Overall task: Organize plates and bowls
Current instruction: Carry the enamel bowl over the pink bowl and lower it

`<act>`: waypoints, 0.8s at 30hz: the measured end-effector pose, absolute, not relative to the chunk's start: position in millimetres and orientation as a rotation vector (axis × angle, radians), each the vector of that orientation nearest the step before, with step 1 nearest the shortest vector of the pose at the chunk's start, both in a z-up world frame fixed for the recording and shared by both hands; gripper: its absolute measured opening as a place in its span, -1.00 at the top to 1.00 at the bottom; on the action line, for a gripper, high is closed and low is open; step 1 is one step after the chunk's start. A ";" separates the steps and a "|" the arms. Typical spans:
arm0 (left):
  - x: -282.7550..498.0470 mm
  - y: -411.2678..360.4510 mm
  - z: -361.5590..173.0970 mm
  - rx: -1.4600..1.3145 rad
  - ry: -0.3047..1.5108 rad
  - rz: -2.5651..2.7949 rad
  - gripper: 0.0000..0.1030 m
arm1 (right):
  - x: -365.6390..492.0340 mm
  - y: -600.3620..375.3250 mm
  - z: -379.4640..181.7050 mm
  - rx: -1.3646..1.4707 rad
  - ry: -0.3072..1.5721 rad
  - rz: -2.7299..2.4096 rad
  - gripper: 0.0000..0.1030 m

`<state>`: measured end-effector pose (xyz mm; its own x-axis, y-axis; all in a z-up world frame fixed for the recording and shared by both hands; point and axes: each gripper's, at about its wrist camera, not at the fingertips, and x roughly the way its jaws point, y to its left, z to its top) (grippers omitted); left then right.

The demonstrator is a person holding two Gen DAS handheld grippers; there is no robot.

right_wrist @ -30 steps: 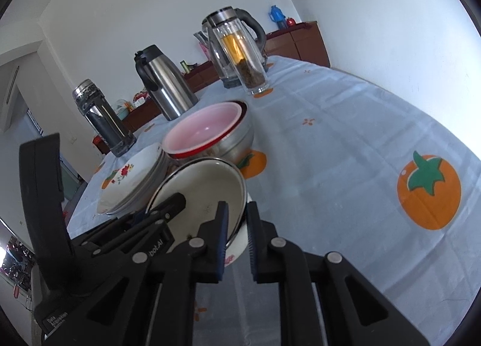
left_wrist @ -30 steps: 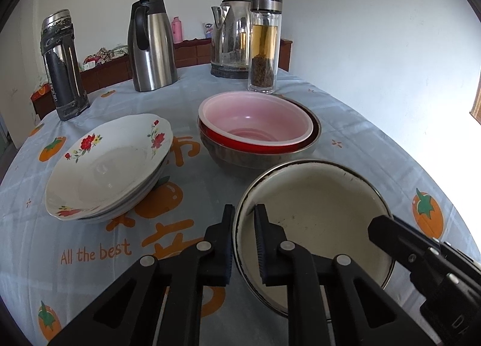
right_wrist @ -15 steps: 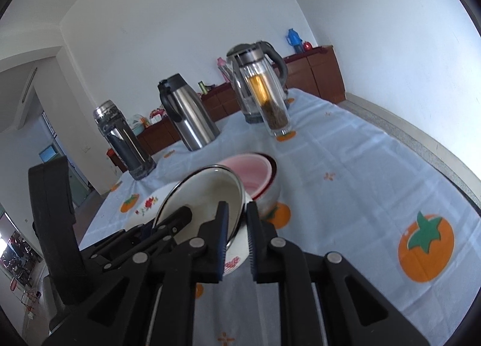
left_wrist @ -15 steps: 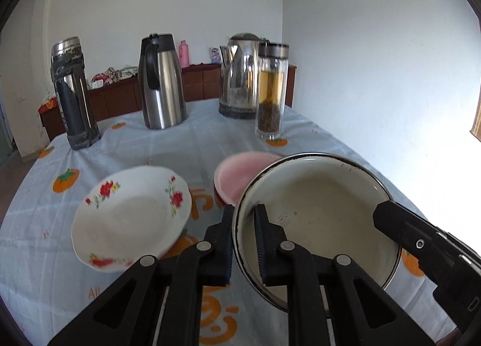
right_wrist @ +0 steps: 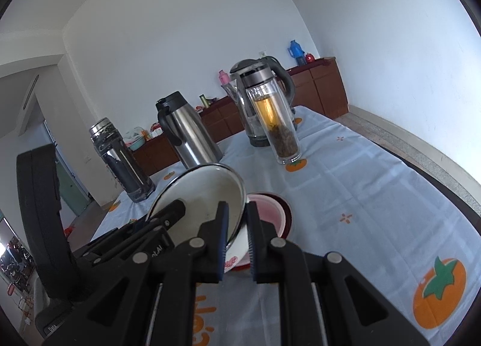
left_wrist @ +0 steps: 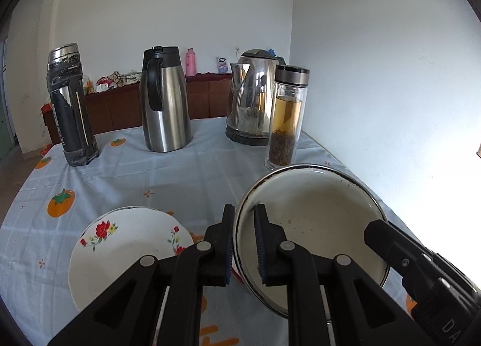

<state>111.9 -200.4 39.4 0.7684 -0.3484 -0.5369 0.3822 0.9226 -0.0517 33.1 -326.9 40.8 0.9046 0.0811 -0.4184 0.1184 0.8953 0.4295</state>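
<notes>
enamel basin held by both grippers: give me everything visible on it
The enamel basin is round and shallow, cream inside with a dark chipped rim, brownish specks on its floor, and a red print on its white outer wall. It is held off the tablecloth, tilted, above the pink bowl. The left gripper and the right gripper are each shut on opposite rim sections. Nothing else touches it.

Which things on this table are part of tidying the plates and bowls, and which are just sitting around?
Part of the job:
- enamel bowl, gripped at its rim by both the left gripper and right gripper
- flowered plate
- pink bowl

Just sitting around:
- tea bottle
- electric kettle
- steel carafe
- dark flask
</notes>
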 end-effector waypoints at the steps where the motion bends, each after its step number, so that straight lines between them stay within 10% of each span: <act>1: 117.7 -202.9 37.0 0.064 0.576 -0.393 0.71 | 37.8 -328.3 38.5 0.469 0.448 -0.022 0.77; 24: 155.0 -231.3 -8.5 0.151 0.642 -0.367 0.68 | 77.2 -344.9 -5.3 0.475 0.548 -0.075 0.77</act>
